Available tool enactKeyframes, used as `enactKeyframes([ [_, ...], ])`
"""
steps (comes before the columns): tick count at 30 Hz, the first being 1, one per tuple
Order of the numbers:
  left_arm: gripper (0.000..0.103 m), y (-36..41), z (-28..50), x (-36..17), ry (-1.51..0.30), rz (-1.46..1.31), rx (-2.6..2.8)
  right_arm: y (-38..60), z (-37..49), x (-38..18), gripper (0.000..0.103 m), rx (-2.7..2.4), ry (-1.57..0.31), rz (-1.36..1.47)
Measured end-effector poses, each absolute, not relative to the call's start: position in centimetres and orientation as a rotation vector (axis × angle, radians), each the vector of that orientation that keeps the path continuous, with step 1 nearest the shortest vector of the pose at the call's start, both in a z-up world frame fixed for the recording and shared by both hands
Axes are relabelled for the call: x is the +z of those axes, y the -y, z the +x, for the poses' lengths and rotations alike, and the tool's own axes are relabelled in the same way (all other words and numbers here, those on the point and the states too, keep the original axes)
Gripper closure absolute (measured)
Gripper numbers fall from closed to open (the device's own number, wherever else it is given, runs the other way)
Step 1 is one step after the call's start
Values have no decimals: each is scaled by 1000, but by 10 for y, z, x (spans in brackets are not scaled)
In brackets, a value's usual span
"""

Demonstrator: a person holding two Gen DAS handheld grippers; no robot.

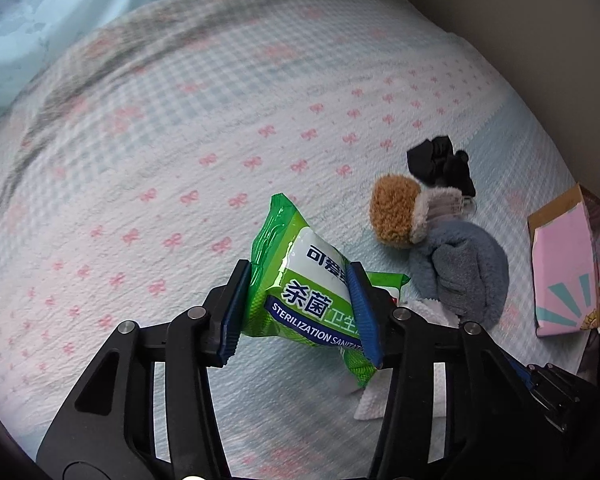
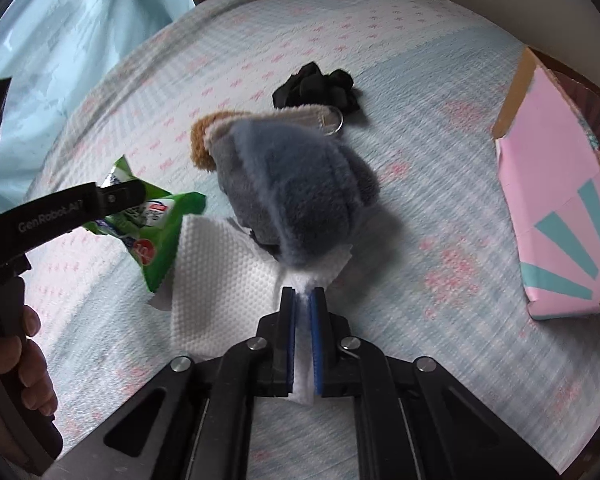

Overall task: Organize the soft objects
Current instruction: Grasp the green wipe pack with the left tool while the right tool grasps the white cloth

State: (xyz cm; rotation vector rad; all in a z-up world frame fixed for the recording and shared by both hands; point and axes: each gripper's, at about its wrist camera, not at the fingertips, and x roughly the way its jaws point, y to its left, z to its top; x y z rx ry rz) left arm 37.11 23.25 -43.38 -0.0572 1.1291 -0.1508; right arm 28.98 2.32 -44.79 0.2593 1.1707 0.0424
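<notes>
The left gripper (image 1: 300, 300) has its jaws clamped on a green wipes pack (image 1: 300, 284), held above the bedspread (image 1: 160, 140). The right gripper (image 2: 303, 300) pinches a white paper towel (image 2: 220, 280) between nearly closed jaws; a grey plush (image 2: 296, 184) lies on the towel, beside a black scrunchie (image 2: 316, 86) and a pink box (image 2: 560, 208)

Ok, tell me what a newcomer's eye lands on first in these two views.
First the bright green wipes pack, clamped in the left gripper and lifted off the bedspread. Next the grey plush toy at the centre, partly resting on a white paper towel whose edge the right gripper pinches. To the right lies a pink box, with a black scrunchie beyond the toy.
</notes>
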Motion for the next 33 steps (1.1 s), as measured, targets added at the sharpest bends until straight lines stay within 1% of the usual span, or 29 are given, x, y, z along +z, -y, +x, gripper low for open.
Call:
enactKeyframes([
  [6,59,-246,361,-414,-1093,-63,-113,-21,280,-434,97,57,-1139,261],
  [11,59,-262,347,-406,-1078,-84,-74,-33,283,-442,97,126,-1145,263],
  [13,59,-270,343,-404,-1073,-94,-56,-40,282,-446,90,130,-1140,246],
  [14,59,-274,340,-402,-1069,-98,-46,-43,281,-448,72,130,-1127,240],
  [15,59,-279,338,-401,-1066,-103,-35,-46,279,-448,38,131,-1103,242],
  [16,59,-283,336,-400,-1065,-109,-26,-48,277,-448,20,130,-1070,248],
  [17,59,-287,335,-399,-1065,-114,-20,-50,275,-447,4,126,-1045,252],
  [19,59,-294,331,-397,-1061,-121,-7,-56,276,-450,4,101,-1038,238],
  [22,59,-303,328,-397,-1053,-125,8,-67,287,-465,4,25,-1124,196],
  [28,59,-312,326,-399,-1050,-135,19,-90,301,-471,4,-56,-1046,165],
  [33,59,-312,329,-403,-1053,-142,12,-102,316,-484,4,-71,-1062,141],
])
